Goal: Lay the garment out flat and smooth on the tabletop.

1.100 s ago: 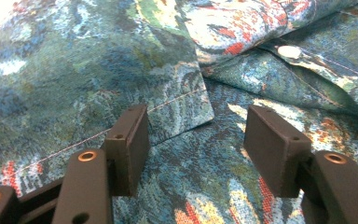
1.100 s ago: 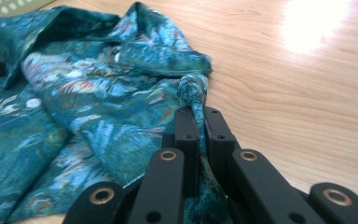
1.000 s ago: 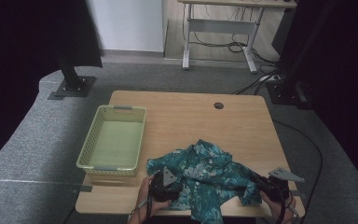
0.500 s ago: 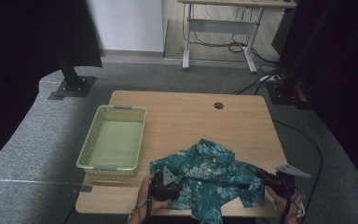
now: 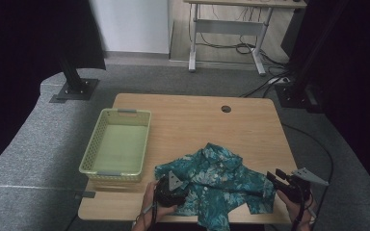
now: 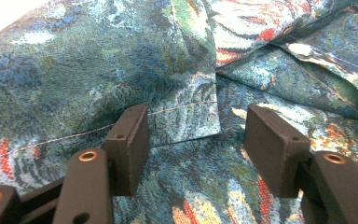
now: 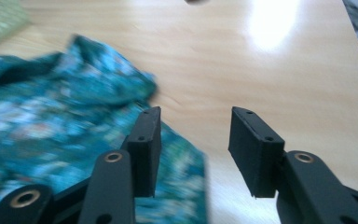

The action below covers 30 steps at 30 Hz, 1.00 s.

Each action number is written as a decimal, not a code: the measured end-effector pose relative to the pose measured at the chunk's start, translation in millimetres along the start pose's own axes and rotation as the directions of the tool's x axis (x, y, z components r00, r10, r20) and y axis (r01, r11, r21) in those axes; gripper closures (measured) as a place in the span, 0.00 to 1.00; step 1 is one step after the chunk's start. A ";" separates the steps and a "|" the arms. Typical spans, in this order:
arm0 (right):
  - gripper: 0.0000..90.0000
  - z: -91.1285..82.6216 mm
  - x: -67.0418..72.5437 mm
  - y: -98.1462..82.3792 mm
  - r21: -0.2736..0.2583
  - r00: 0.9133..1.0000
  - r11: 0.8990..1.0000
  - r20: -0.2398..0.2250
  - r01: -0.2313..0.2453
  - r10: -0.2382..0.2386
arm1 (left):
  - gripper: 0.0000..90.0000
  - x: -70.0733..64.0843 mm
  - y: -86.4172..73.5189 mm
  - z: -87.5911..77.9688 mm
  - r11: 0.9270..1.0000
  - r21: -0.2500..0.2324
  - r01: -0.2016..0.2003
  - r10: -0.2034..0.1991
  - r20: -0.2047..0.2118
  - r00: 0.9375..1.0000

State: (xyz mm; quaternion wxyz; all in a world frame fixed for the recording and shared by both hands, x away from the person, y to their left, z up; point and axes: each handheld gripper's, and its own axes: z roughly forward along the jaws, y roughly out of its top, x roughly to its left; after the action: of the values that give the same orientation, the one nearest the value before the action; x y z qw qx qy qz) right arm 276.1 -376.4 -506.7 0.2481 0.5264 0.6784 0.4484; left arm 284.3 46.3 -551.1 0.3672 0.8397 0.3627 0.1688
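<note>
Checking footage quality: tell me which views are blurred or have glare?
Right gripper view: shirt smeared by motion, white glare on the table. Left gripper view: sharp, fabric weave crisp. High view: dim, soft, dark at both sides.

The left tongs [image 5: 169, 188] have a black body with a small grey three-cornered plate on top. In the left gripper view their two jaws are flat, matt black blocks on black link arms, each pivot ringed in copper-coloured metal, with small screw holes in the sides. The right tongs [image 5: 287, 183] are built the same way: black, with a grey triangular plate standing off the top and brass-ringed pivots on the arms. A dark cable trails from each. The forearms look bare, though the high view is too small to be sure.
</note>
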 end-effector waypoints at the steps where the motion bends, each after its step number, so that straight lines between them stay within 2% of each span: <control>1: 0.57 -0.3 4.9 2.4 -0.007 1.000 1.000 -0.015 0.016 -0.016 | 0.44 -0.1 0.1 0.0 1.000 0.001 0.000 0.000 -0.001 1.000; 4: 0.55 6.3 21.1 4.9 0.010 0.996 0.998 -0.061 0.063 -0.062 | 0.44 -0.1 0.0 0.0 1.000 0.000 0.000 0.000 -0.001 1.000; 7: 0.54 23.7 36.9 0.5 0.068 0.989 0.990 -0.094 0.120 -0.113 | 0.44 0.2 0.1 0.2 1.000 0.000 -0.001 0.001 0.000 1.000; 9: 0.54 37.8 47.3 -4.2 0.121 0.983 0.980 -0.106 0.160 -0.147 | 0.44 0.6 0.3 0.3 1.000 0.001 0.000 0.000 0.002 1.000; 12: 0.54 55.8 60.1 -11.0 0.189 0.973 0.958 -0.125 0.216 -0.195 | 0.44 1.6 0.6 0.5 1.000 0.001 0.000 0.000 0.001 1.000; 15: 0.55 65.8 66.5 -16.3 0.233 0.968 0.943 -0.139 0.237 -0.209 | 0.44 3.7 0.9 0.6 1.000 0.003 0.003 -0.003 -0.001 1.000; 17: 0.55 68.1 68.1 -19.3 0.254 0.968 0.937 -0.145 0.238 -0.206 | 0.44 6.1 1.0 0.5 1.000 0.004 0.006 -0.006 -0.004 1.000; 18: 0.56 68.6 68.7 -20.8 0.263 0.968 0.935 -0.146 0.236 -0.203 | 0.44 7.6 1.1 0.4 1.000 0.006 0.008 -0.008 -0.007 1.000; 24: 0.56 63.0 73.8 -27.8 0.250 0.972 0.944 -0.143 0.215 -0.184 | 0.44 17.9 0.9 -1.2 0.999 0.007 0.049 -0.049 -0.002 0.999; 28: 0.57 58.1 81.7 -31.8 0.248 0.970 0.942 -0.153 0.224 -0.190 | 0.44 16.0 2.8 -3.5 0.998 0.022 0.056 -0.056 -0.025 0.998; 30: 0.57 56.5 84.7 -32.9 0.250 0.967 0.940 -0.162 0.231 -0.194 | 0.44 12.2 4.9 -6.6 0.998 0.007 0.056 -0.056 -0.035 0.998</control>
State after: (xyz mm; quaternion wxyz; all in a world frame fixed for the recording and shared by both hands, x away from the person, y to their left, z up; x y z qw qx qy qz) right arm 278.3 -279.0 -550.7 0.1756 0.4471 0.8008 0.3578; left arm 291.4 56.3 -542.8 0.3623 0.8276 0.3930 0.1715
